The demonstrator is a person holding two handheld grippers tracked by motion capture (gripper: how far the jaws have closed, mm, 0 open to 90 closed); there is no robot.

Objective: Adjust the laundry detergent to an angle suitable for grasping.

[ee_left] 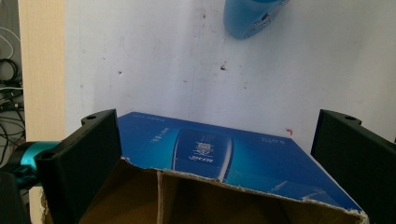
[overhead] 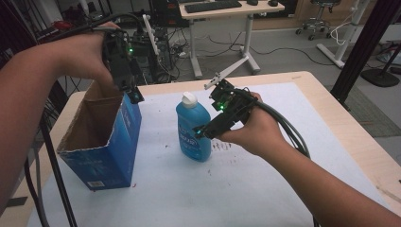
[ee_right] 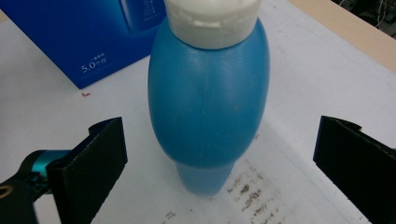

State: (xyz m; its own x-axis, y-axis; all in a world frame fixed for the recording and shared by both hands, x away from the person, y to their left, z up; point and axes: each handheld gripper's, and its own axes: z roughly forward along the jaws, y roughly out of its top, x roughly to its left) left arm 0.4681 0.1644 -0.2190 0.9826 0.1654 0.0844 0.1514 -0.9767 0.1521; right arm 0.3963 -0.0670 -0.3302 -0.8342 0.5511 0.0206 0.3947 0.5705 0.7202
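R gripper [overhead: 201, 132] jaws spread, straddling upright blue bottle [overhead: 194, 130], no contact. L gripper [overhead: 135, 96] jaws spread over open blue box [overhead: 111, 142] rim.

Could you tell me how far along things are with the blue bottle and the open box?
Early stage. Done: the blue cardboard box stands open-topped on the white table cover. In hand: the left gripper hovers open at the box's rim, and the right gripper is open around the upright blue plastic bottle with a white cap, not yet clamped. Left, probably: gripping the bottle and lowering it into the box.
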